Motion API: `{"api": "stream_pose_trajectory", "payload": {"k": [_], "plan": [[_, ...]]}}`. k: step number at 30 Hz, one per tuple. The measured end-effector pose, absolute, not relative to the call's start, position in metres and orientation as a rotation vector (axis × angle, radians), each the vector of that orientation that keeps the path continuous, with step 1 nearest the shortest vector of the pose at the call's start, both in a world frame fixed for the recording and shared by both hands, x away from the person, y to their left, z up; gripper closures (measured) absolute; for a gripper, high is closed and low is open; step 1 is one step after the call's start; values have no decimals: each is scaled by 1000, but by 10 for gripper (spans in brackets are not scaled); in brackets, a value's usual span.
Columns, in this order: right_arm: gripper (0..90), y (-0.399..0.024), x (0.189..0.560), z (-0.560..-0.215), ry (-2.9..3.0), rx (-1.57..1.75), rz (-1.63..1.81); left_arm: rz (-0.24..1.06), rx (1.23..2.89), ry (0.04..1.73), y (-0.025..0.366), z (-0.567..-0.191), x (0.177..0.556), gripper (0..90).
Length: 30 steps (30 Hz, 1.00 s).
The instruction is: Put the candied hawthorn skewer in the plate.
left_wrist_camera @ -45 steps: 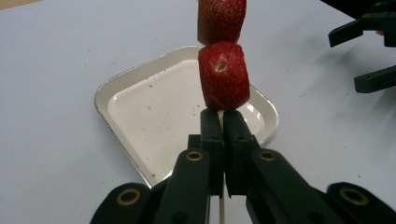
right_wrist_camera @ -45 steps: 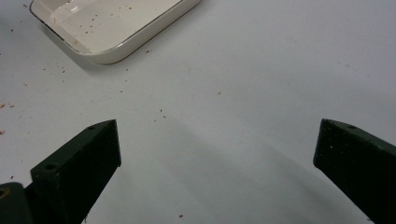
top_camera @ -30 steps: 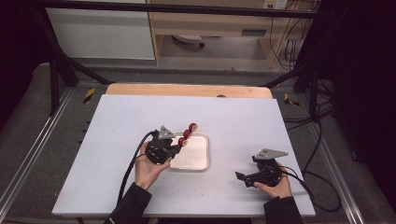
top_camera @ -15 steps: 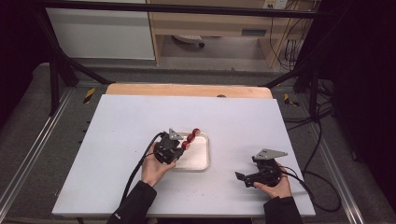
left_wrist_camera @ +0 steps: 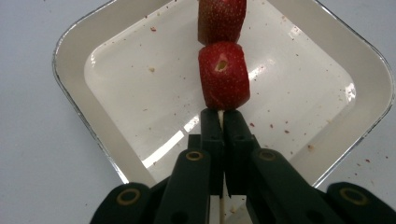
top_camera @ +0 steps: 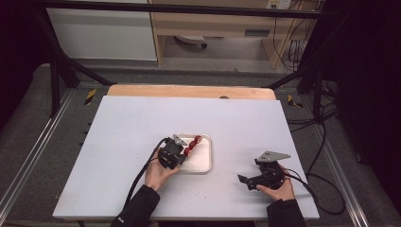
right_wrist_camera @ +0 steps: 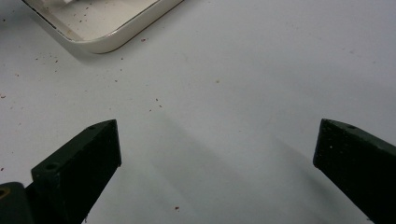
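High view: we see the left gripper (top_camera: 182,152) in the person's left hand (top_camera: 158,174), w/ its tip over the near-left part of a shallow square white tray w/ rounded corners (top_camera: 204,163). It pinches a thin pale wooden skewer threaded w/ red strawberry pieces (top_camera: 191,145); the fruit runs up and away from the tip, above the tray floor. The right gripper (top_camera: 246,181) sits well apart to the right of the tray, low over the white tabletop (top_camera: 123,132), held by the right hand (top_camera: 279,188); its tip points left, toward the tray.

Left gripper view: the two black jaws are pressed together on the skewer stick, which shows as a pale sliver between them (left_wrist_camera: 219,116). Directly ahead of the tip, touching it or nearly so, is one strawberry piece (left_wrist_camera: 223,76) w/ a cut face toward us; a second piece (left_wrist_camera: 222,18) sits just beyond, on the same line. The tray lies under both, w/ small red crumbs on its floor. Whether the fruit touches the tray we can't tell.

Right gripper view: jaws spread wide, nothing between them, just bare tabletop w/ tiny specks. A corner of the tray (right_wrist_camera: 116,39) sits ahead and to the left, apart from the jaws.
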State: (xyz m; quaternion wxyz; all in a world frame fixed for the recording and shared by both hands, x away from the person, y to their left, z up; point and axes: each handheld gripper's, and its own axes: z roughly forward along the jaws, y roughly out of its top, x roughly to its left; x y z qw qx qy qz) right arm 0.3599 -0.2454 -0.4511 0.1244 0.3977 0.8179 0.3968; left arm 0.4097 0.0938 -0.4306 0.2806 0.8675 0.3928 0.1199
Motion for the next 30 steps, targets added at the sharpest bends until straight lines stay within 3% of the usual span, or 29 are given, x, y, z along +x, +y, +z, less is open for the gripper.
{"api": "stream_pose_trajectory", "payload": {"k": [16, 22, 30], "plan": [[15, -245, 360, -452, 2383, 1155, 1159, 342, 2348, 1070, 93, -430, 409, 850], [15, -246, 360, -451, 2376, 1156, 1164, 350, 2345, 1015, 99, -421, 403, 765], [13, -247, 360, -449, 2364, 1170, 1178, 347, 2301, 952, 119, -404, 394, 537]]}}
